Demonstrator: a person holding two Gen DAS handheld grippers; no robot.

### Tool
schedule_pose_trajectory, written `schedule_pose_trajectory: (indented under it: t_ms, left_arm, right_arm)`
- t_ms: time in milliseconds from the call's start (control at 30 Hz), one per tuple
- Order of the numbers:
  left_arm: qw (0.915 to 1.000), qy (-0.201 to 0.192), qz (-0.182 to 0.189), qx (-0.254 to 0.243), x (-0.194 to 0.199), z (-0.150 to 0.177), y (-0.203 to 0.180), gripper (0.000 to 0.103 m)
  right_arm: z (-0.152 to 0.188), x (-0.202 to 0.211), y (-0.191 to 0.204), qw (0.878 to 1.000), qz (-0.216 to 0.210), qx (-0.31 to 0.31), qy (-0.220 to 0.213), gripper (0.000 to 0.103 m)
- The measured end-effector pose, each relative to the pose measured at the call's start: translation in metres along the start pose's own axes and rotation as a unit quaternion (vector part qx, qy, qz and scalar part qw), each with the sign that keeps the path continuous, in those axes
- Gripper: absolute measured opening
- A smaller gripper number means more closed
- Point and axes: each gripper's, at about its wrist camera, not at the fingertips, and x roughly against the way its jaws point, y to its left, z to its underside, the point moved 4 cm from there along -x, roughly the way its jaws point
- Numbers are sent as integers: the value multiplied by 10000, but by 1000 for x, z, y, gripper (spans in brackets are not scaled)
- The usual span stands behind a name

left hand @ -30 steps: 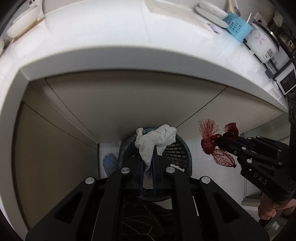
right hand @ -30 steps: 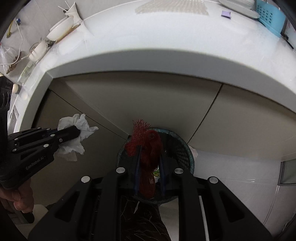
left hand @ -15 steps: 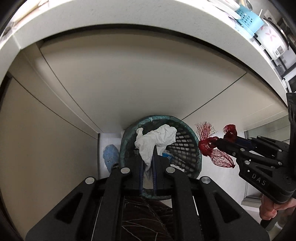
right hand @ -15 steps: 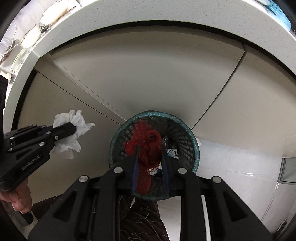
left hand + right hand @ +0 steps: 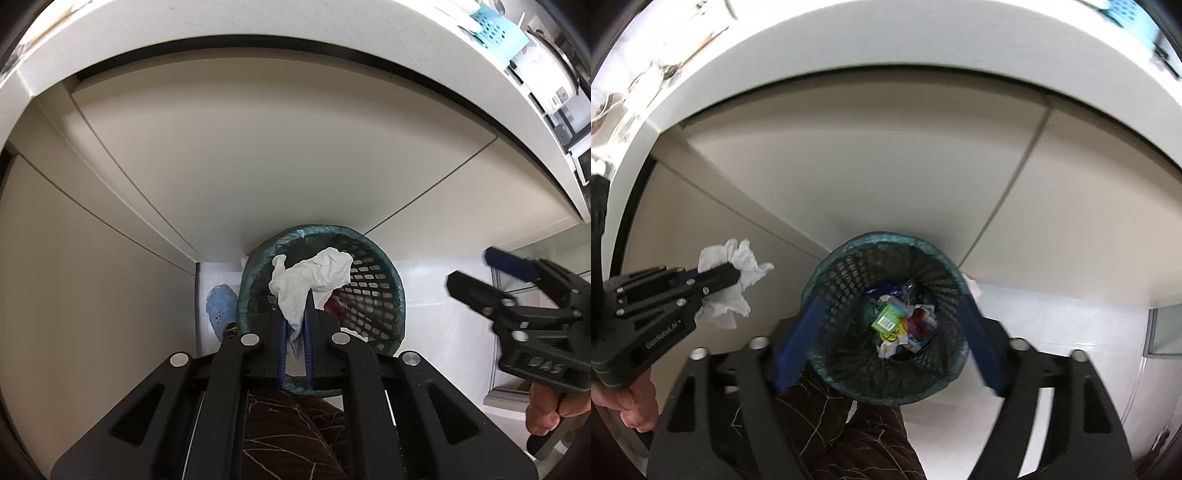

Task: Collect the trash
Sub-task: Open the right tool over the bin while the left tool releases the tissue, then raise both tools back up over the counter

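A black mesh trash bin (image 5: 886, 317) with a teal liner stands on the floor under the counter; it also shows in the left wrist view (image 5: 369, 280). My left gripper (image 5: 297, 317) is shut on a crumpled white tissue (image 5: 310, 280) above the bin's near rim; the tissue also shows in the right wrist view (image 5: 735, 280). My right gripper (image 5: 886, 332) is open and empty over the bin's mouth, its blue pads (image 5: 798, 339) wide apart. It shows at the right of the left wrist view (image 5: 476, 273). Red netting (image 5: 334, 304) lies inside the bin among wrappers (image 5: 905, 321).
Beige cabinet doors (image 5: 258, 166) and the white countertop edge (image 5: 258, 22) stand right behind the bin. A blue slipper (image 5: 221, 306) lies on the white floor left of the bin. My patterned brown trousers (image 5: 849, 424) are below.
My right gripper opened and the red netting dropped into the bin. Both grippers moved lower and closer to the bin; the left one still holds the tissue.
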Motion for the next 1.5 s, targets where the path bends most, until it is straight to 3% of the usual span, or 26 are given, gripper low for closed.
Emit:
schedule_pose_trajectory:
  t_ms: [200, 667, 933, 1167, 1500]
  left_arm:
    - [9997, 25, 69, -238, -15, 0, -17, 7]
    - [9958, 166, 138, -888, -35, -5, -56, 14]
    - [9961, 138, 150, -855, -38, -1, -57, 48]
    - [9969, 108, 69, -771, -35, 0, -52, 62]
    - [9978, -284, 203, -555, 3, -10, -45, 95]
  right_arm:
    - [-1, 23, -28, 9987, 250, -325, -296, 95]
    - [8, 62, -84, 9926, 613, -966, -415, 95]
    - [10, 64, -87, 9916, 677, -1025, -393, 95]
    - [7, 59, -84, 9919, 693, -1006, -344, 95]
    - [4, 69, -86, 9911, 708, -1032, -449, 95]
